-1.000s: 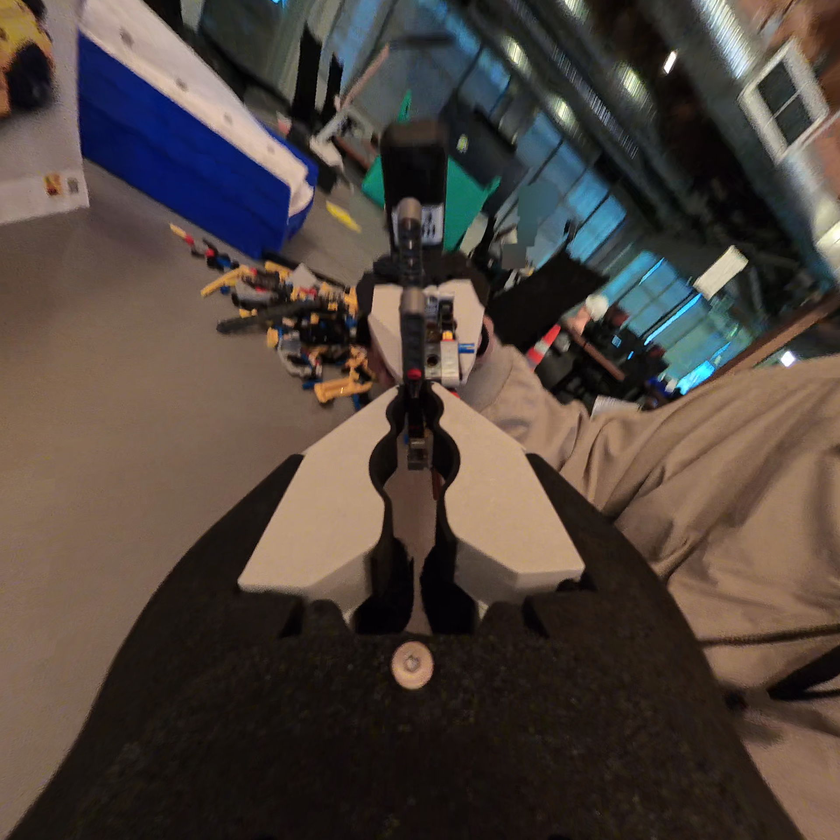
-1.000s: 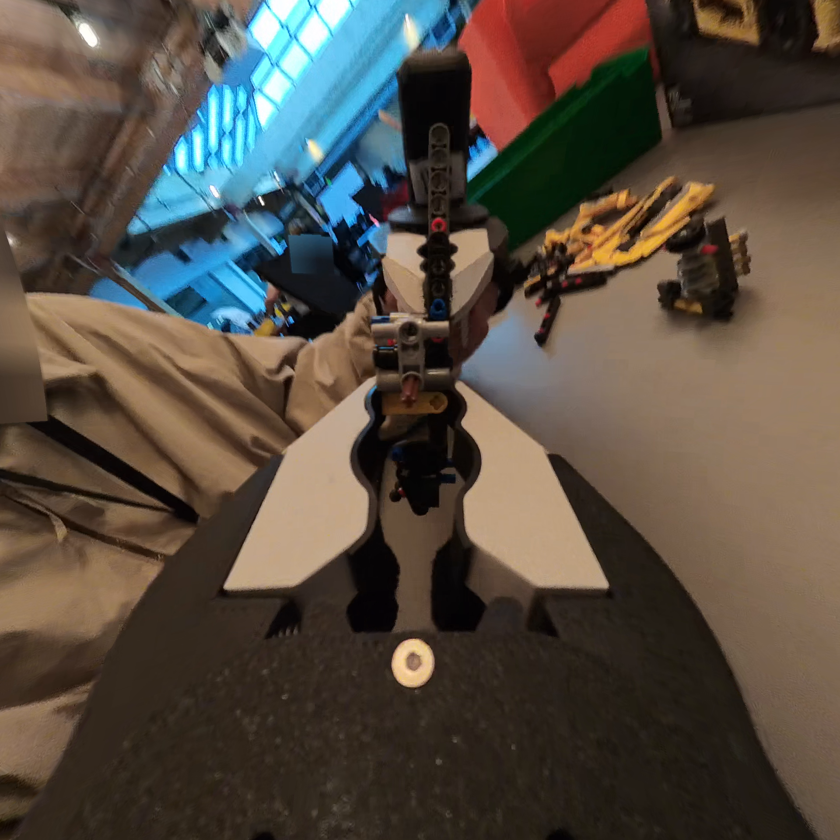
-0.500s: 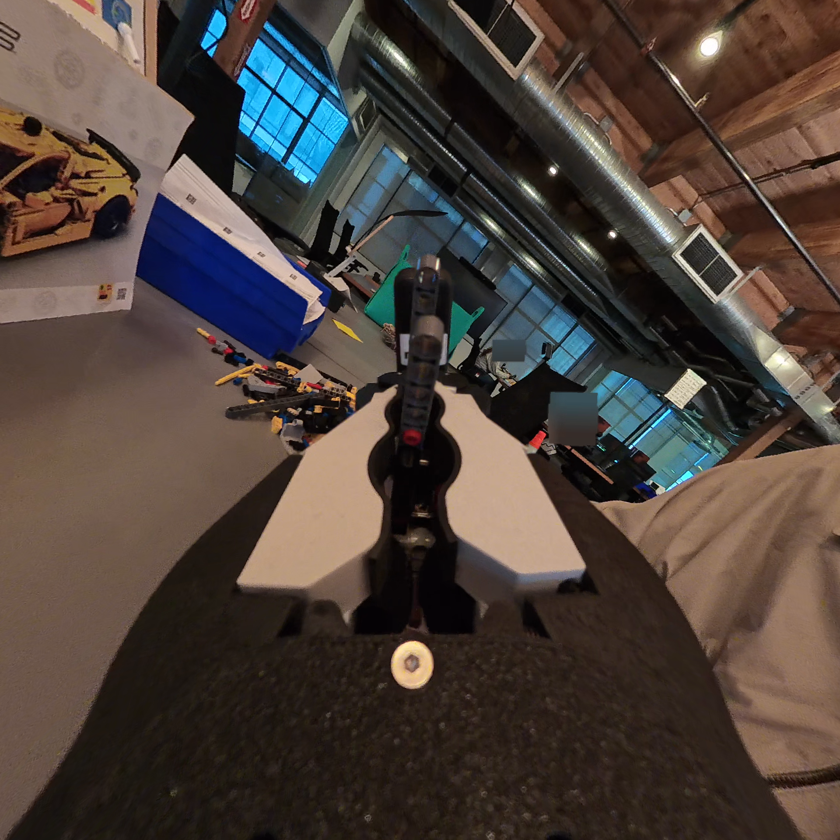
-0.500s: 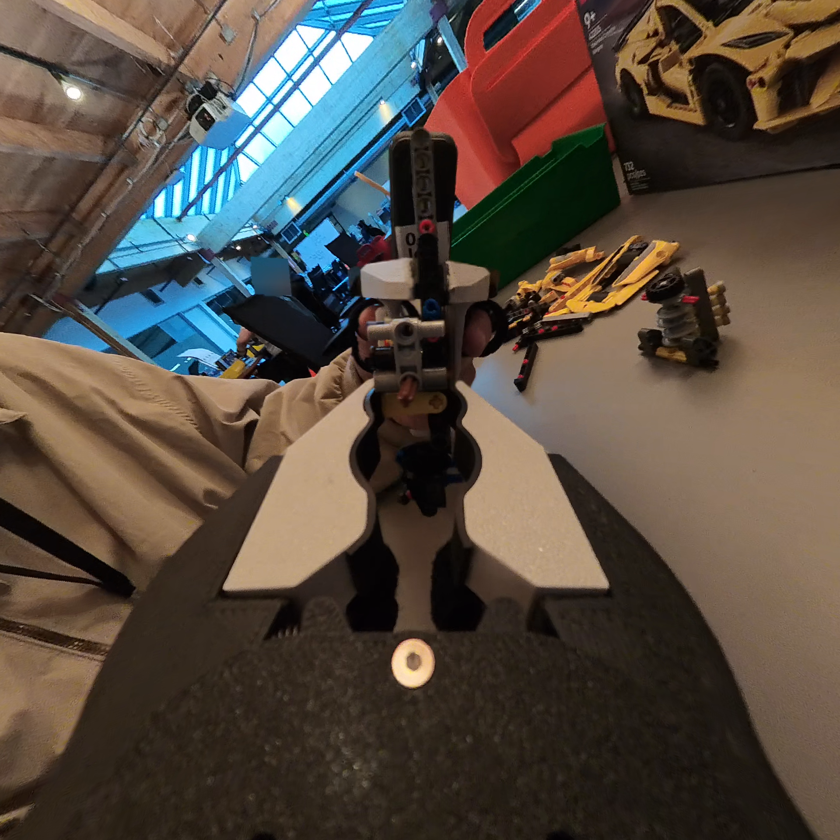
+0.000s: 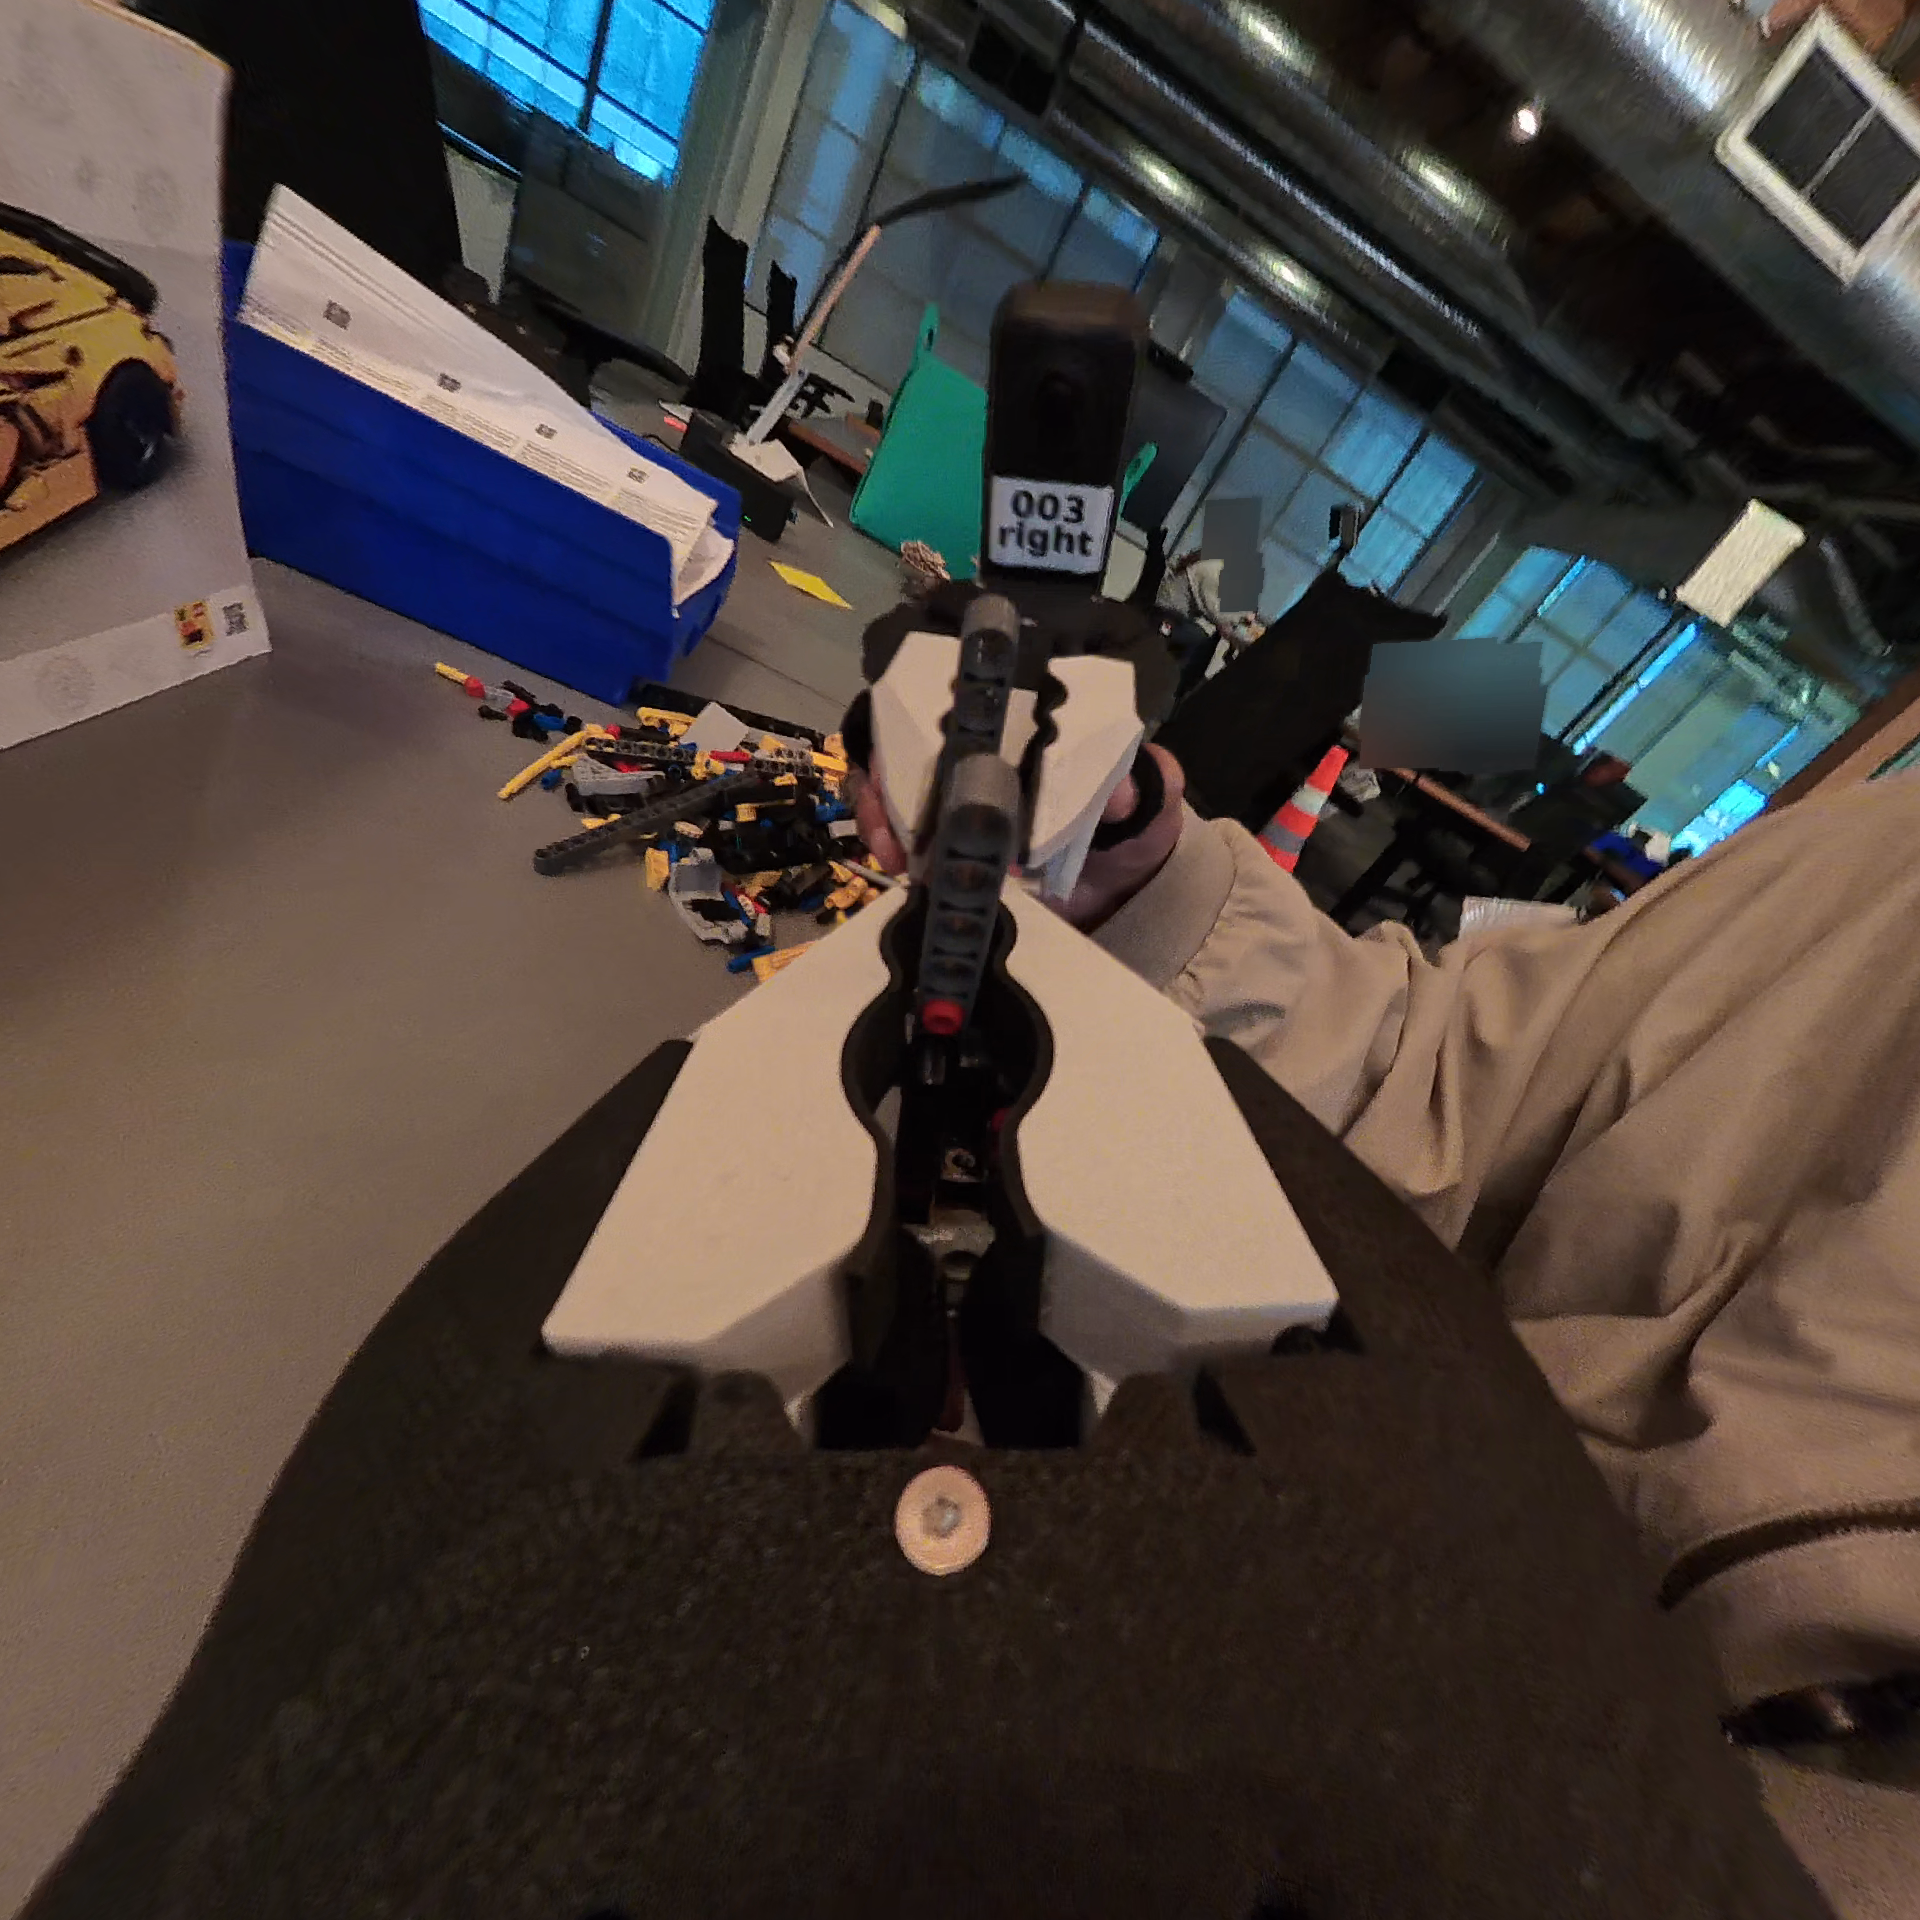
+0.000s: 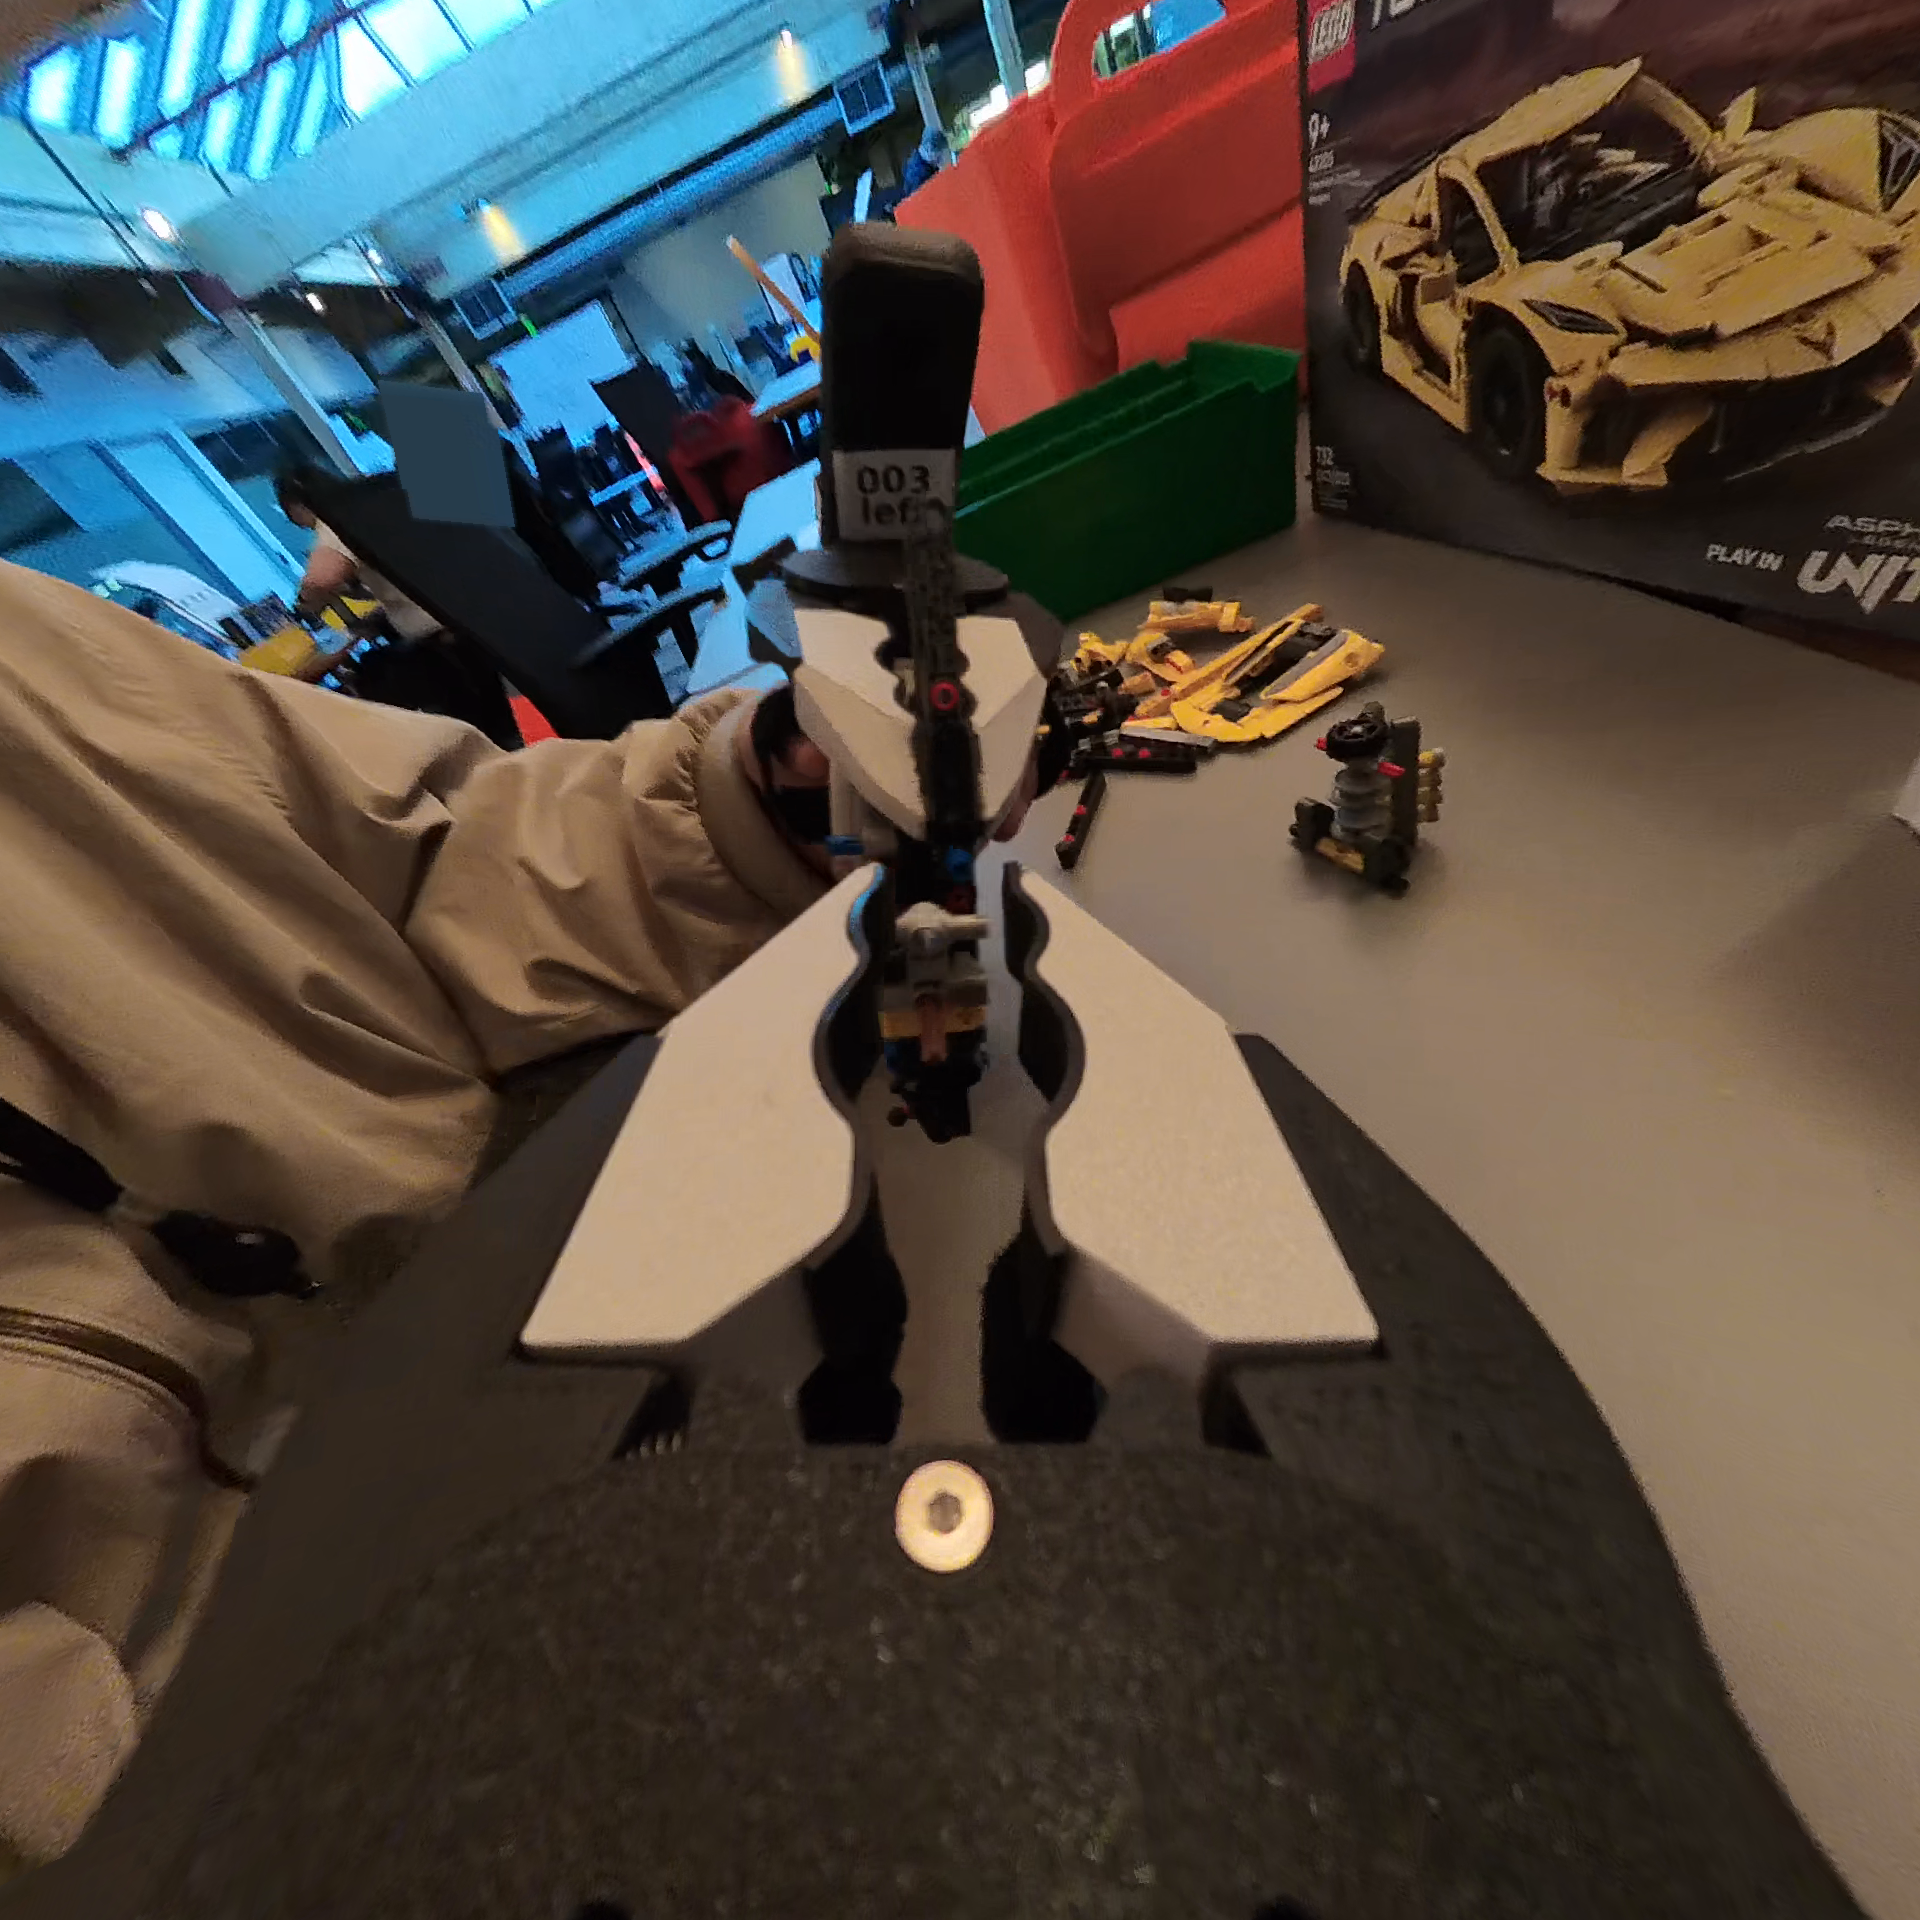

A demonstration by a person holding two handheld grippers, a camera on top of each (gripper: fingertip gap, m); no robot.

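My left gripper is shut on a grey and black brick beam with a red pin. The beam runs forward to my right gripper, which faces it. In the right wrist view, my right gripper is shut on a small brick cluster of grey, yellow and black parts. A black beam rises from the cluster into the left gripper. Beam and cluster look joined into one piece held above the grey table. Beige sleeves reach to both grippers.
A pile of loose bricks, a blue bin and a box picturing a yellow car lie ahead on the left. Yellow panels, a small wheeled sub-assembly, a green bin and a car set box show in the right wrist view. My left and right fingertips are right by each other.
Both views have swung and tilted as the grippers turned together. The brick cluster now sits deeper between the right fingers. Both grippers keep their hold.
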